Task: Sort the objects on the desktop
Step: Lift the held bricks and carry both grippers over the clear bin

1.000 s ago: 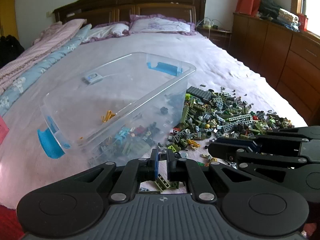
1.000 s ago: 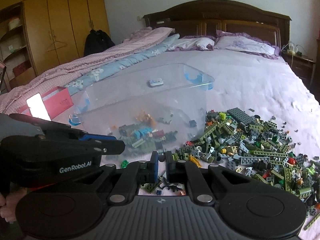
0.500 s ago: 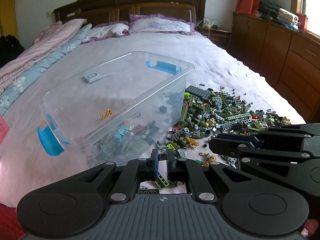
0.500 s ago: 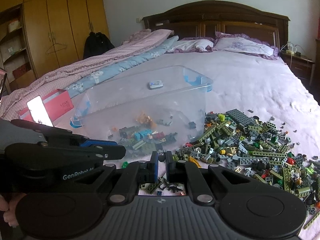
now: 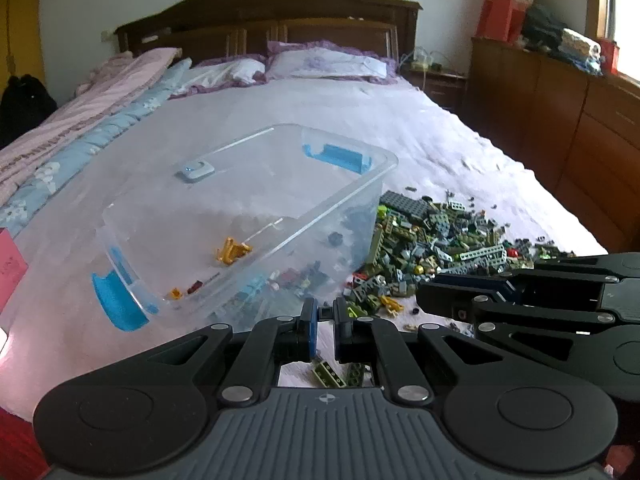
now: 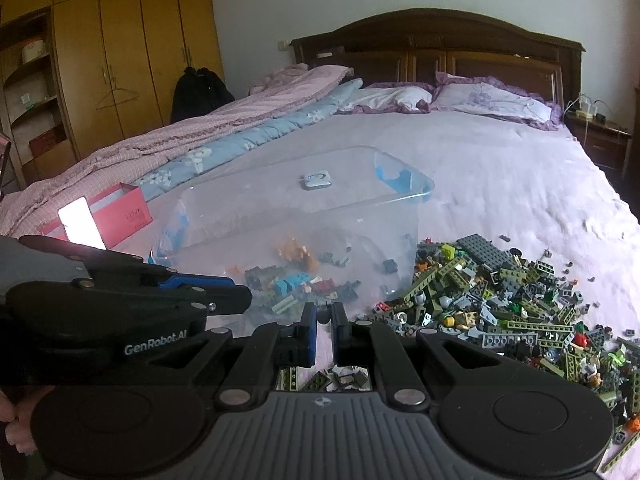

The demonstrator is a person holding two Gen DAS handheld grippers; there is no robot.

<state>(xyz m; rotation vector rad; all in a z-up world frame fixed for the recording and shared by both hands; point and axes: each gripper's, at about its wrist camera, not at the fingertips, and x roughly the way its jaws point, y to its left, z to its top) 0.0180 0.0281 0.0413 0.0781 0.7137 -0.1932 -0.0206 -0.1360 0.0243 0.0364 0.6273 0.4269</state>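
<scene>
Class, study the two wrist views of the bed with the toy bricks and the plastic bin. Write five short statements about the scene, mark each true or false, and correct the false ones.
1. The clear bin has blue handles. True.
2. The brick pile lies inside the bin. False: most of the pile lies on the bedsheet beside the bin; only a few bricks are inside.
3. A yellow-orange piece lies inside the bin. True.
4. The bin is closed with a lid. False: it is open on top.
5. The left gripper has its jaws spread wide. False: the jaws stand close together, with a small piece between the tips.
</scene>
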